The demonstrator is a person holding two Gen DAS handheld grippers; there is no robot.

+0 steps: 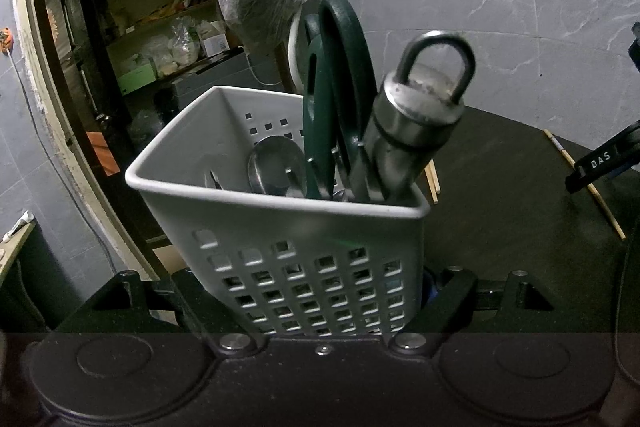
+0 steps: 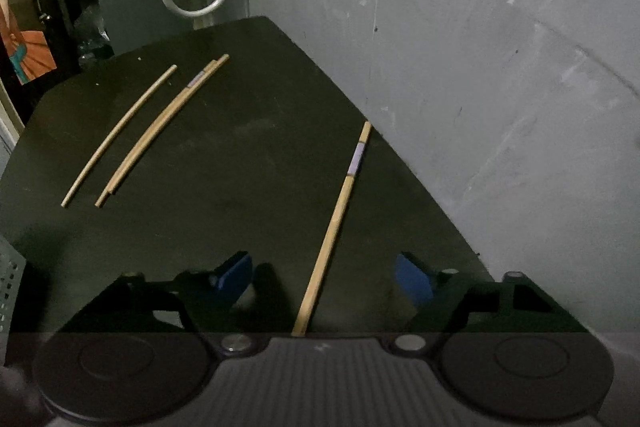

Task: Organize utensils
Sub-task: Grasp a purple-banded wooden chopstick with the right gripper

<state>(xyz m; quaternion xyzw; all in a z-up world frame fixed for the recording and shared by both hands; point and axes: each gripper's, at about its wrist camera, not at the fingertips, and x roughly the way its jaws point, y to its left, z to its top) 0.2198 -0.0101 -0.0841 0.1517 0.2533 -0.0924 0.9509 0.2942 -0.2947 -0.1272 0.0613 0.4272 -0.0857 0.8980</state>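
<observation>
Right wrist view: the right gripper (image 2: 323, 281) hangs just over the dark table (image 2: 240, 155) with its blue-padded fingers (image 2: 234, 277) spread well apart and gripping nothing; a single chopstick (image 2: 334, 223) lies flat in the gap between them, touching neither pad, its near end running under the gripper body and its far end, past a pale band, reaching toward the table's edge by the grey wall (image 2: 480, 67). That straddle looks like the set-up for a pinch across the stick's thin width. Farther out, to the left of the fingers, three more chopsticks (image 2: 160, 131) lie loose, one alone and two side by side, well apart from the one being lined up. In the left wrist view the left gripper (image 1: 324, 307) is closed on the lower walls of the white perforated basket (image 1: 280, 227), its jaws pressing either side, which seems meant to steady the basket or hold it up while pieces are dropped in; whether the base rests on the table cannot be told. Inside, beyond the fingers, stand green-handled scissors (image 1: 340, 67), a steel tool with a loop on top (image 1: 416, 123) and a spoon (image 1: 276, 163). The chopsticks are probably what remains to be gathered.
</observation>
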